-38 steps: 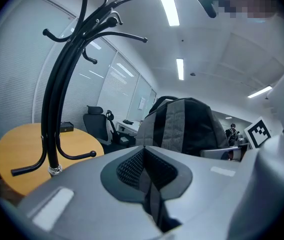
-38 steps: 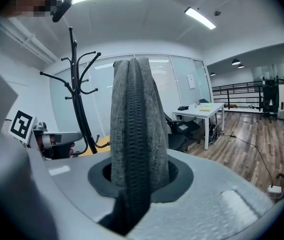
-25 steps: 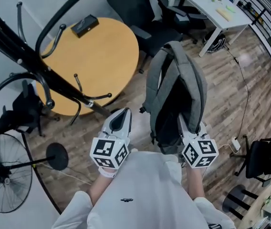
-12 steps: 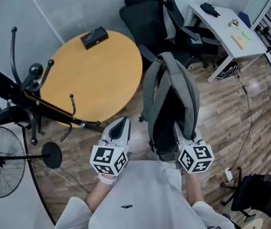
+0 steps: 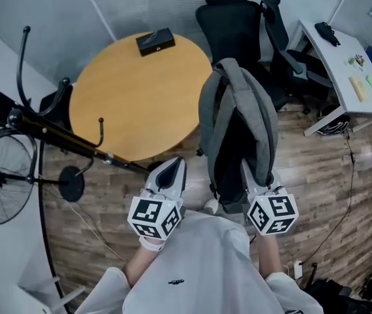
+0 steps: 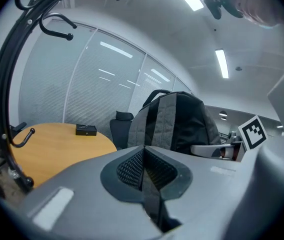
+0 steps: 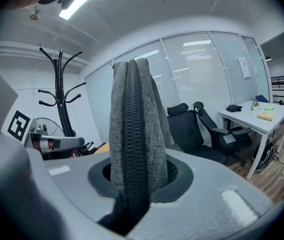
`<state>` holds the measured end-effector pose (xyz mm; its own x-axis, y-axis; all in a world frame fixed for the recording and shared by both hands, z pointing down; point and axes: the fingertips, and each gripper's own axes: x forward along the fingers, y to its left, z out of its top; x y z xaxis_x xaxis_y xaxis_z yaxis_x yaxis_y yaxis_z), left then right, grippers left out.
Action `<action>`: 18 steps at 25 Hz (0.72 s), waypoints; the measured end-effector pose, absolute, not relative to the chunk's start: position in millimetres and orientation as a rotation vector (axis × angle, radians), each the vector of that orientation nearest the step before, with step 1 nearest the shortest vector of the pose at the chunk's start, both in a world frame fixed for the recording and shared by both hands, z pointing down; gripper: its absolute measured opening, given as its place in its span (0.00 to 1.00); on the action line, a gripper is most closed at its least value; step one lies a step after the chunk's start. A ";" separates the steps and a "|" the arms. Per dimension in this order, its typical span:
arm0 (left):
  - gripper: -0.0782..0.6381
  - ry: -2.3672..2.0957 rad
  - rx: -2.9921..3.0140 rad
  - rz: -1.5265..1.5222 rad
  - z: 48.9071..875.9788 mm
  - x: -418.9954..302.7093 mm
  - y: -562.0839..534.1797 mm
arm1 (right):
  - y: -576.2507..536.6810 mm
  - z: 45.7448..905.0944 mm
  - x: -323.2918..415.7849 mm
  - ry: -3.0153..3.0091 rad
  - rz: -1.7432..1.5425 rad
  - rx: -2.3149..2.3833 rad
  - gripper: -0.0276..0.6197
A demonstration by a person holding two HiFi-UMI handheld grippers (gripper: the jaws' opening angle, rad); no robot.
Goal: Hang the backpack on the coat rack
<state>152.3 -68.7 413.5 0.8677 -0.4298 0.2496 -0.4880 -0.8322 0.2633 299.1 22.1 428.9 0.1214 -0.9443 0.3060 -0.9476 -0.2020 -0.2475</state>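
**Backpack in carry; rack not yet reached**

The right gripper [image 7: 133, 181] stayed clamped on a grey ribbed fold of the backpack [image 5: 238, 120]. From those jaws the pack ran up the frame's centre. The left gripper [image 5: 168, 173] was closed on nothing, just left of the pack. Over the last second the coat rack [image 5: 55, 136] slid from upper left toward the left edge, and the round table [image 5: 133, 90] moved to top centre. Judgement: still repositioning. The hooks were well apart from the pack, so hanging had not begun.
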 end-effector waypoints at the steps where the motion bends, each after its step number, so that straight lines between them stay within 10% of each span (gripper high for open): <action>1: 0.13 -0.714 2.711 0.251 412.2 150.7 -70.1 | 16.1 429.0 301.7 -1.996 0.625 2.325 0.19; 18: 0.13 -1.019 2.631 0.127 385.0 112.0 -114.2 | -63.4 407.1 269.2 -2.267 0.599 2.081 0.19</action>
<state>112.0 -114.2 385.0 0.7425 -0.6411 0.1944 -0.6692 -0.6966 0.2587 269.2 -63.4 407.1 -0.1191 -0.9587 0.2582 -0.9612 0.0462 -0.2719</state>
